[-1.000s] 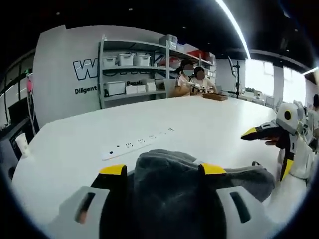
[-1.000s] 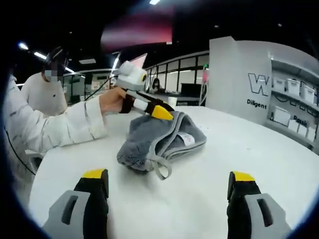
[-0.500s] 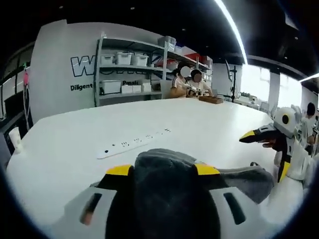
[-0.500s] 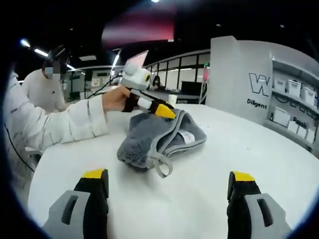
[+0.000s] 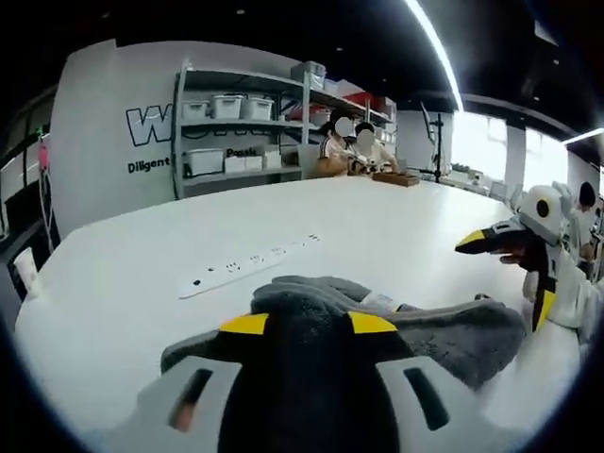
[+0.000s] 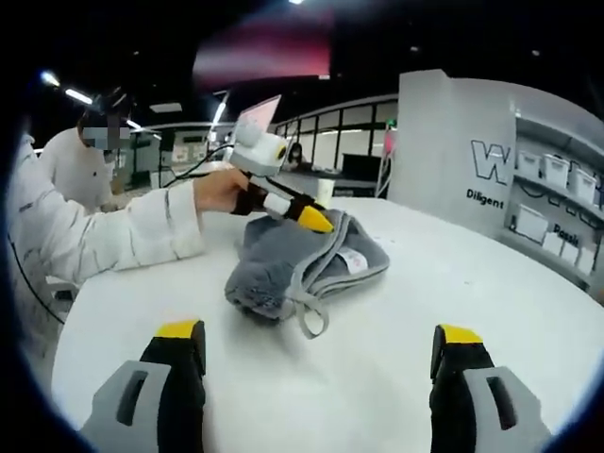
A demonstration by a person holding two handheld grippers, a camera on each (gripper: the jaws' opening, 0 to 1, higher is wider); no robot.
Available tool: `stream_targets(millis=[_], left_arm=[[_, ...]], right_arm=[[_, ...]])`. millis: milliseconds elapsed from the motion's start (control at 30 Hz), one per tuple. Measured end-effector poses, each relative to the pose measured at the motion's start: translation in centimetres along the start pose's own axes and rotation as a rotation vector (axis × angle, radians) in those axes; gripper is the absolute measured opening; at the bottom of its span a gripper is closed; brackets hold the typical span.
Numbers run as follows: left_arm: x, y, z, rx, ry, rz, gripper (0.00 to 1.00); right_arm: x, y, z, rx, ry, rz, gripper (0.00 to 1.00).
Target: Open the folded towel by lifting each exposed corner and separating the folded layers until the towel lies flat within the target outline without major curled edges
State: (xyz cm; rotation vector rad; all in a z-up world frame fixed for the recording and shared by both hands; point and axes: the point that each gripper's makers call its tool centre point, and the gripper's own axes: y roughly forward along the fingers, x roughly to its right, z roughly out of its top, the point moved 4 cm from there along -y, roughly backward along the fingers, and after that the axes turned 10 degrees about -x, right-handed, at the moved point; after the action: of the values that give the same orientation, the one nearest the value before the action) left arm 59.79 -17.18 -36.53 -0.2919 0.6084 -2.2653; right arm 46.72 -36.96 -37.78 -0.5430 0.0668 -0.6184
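Note:
A folded grey towel (image 6: 283,264) with a white label and a hanging loop lies on the white table (image 6: 472,302). My left gripper (image 5: 310,324) is shut on a raised fold of the towel (image 5: 462,330), dark cloth bulging between its yellow tips. In the right gripper view, the left gripper (image 6: 311,220) bites the towel's far upper edge, held by a hand in a white sleeve. My right gripper (image 6: 319,332) stands open over bare table, well short of the towel. It shows at the right of the left gripper view as the right gripper (image 5: 510,276), jaws apart.
A white power strip (image 5: 250,266) lies on the table beyond the towel. Shelves with white boxes (image 5: 241,123) stand against the far wall, and two people (image 5: 354,146) sit at the table's far end. A person in white (image 6: 66,217) sits at the left.
My left jaws have drawn closer together on the towel fold, and more of the towel spreads out below them. The right gripper has stayed where it was.

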Motion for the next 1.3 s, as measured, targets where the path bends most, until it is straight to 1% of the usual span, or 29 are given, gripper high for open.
stream_targets(millis=[200, 400, 500, 567, 667, 767, 867, 967, 1100, 1167, 1300], left_arm=[[0.3, 0.2, 0.0, -0.004, 0.056, -0.001, 0.15], [0.5, 0.1, 0.1, 0.003, 0.072, -0.014, 0.08], [0.4, 0.0, 0.4, 0.012, 0.077, -0.003, 0.06], [0.5, -0.1, 0.4, 0.017, 0.069, -0.014, 0.06], [0.3, -0.1, 0.4, 0.024, 0.033, -0.025, 0.05], [0.5, -0.3, 0.5, 0.029, 0.021, -0.043, 0.06], [0.7, -0.6, 0.7, 0.019, 0.055, -0.044, 0.06], [1.0, -0.8, 0.8, 0.020, 0.068, -0.041, 0.06], [1.9, -1.1, 1.0, 0.012, 0.098, -0.053, 0.06], [2.1, -1.5, 1.1, 0.009, 0.117, -0.048, 0.06], [2.6, -2.5, 1.3, 0.033, 0.131, -0.047, 0.07]], right_arm=[[-0.1, 0.0, -0.1, -0.006, -0.001, -0.002, 0.99], [-0.3, 0.2, -0.3, -0.016, -0.008, 0.001, 0.99], [-0.4, 0.2, -0.3, -0.018, -0.010, 0.003, 0.99], [-0.4, 0.2, -0.4, -0.024, -0.015, 0.002, 0.99], [-0.4, 0.2, -0.5, -0.028, -0.021, 0.001, 0.99], [-0.4, 0.2, -0.4, -0.027, -0.022, 0.000, 0.99], [-0.3, 0.1, -0.5, -0.025, -0.019, 0.001, 0.99], [-0.3, 0.1, -0.7, -0.030, -0.016, -0.001, 0.99], [-0.4, 0.0, -0.9, -0.033, -0.012, -0.002, 0.99], [-0.4, 0.0, -0.9, -0.032, -0.011, -0.003, 0.99], [-0.6, -0.1, -0.9, -0.030, -0.014, -0.001, 0.99]])
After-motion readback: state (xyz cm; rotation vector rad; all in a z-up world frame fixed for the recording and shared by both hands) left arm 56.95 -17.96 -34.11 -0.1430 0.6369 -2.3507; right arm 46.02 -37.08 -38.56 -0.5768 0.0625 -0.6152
